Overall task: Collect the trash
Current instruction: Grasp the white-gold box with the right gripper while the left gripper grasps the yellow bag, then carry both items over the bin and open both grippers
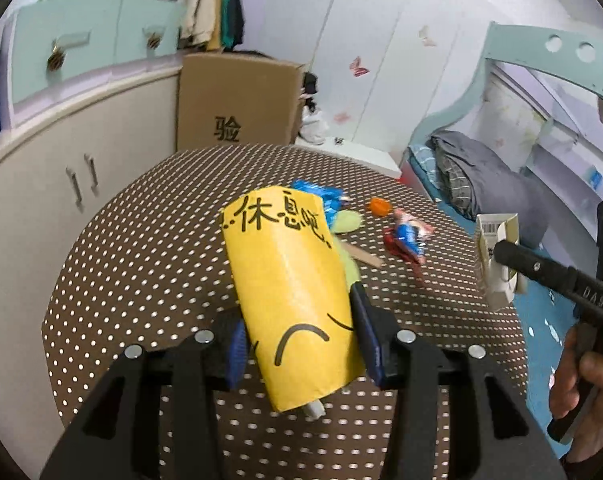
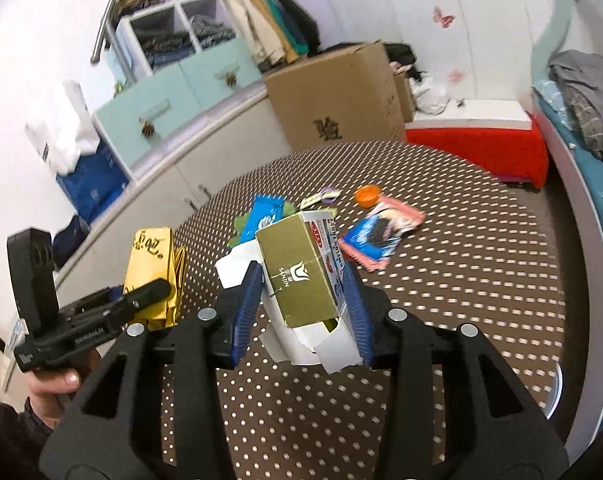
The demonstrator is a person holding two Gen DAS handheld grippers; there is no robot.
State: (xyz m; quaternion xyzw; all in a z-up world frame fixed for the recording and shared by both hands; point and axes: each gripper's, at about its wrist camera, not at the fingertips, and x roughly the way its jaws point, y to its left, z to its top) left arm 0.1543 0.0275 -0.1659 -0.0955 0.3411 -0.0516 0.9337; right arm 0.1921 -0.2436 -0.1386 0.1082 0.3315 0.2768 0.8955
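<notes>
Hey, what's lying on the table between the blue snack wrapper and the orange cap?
In the right wrist view, a small purple ring and a pale label scrap lie between the blue snack wrapper and the orange cap.

Our left gripper [image 1: 299, 340] clamps a yellow paper bag [image 1: 291, 300] between its blue pads [image 1: 365, 332], lifted over the brown dotted table [image 1: 141, 280]. Behind the bag lie a blue wrapper [image 1: 321, 196], an orange cap [image 1: 379, 206] and a red-and-blue packet [image 1: 407, 240]. At the right edge our right gripper [image 1: 501, 258] pinches a small carton [image 1: 497, 260], with a hand [image 1: 581, 384] on its handle.
</notes>
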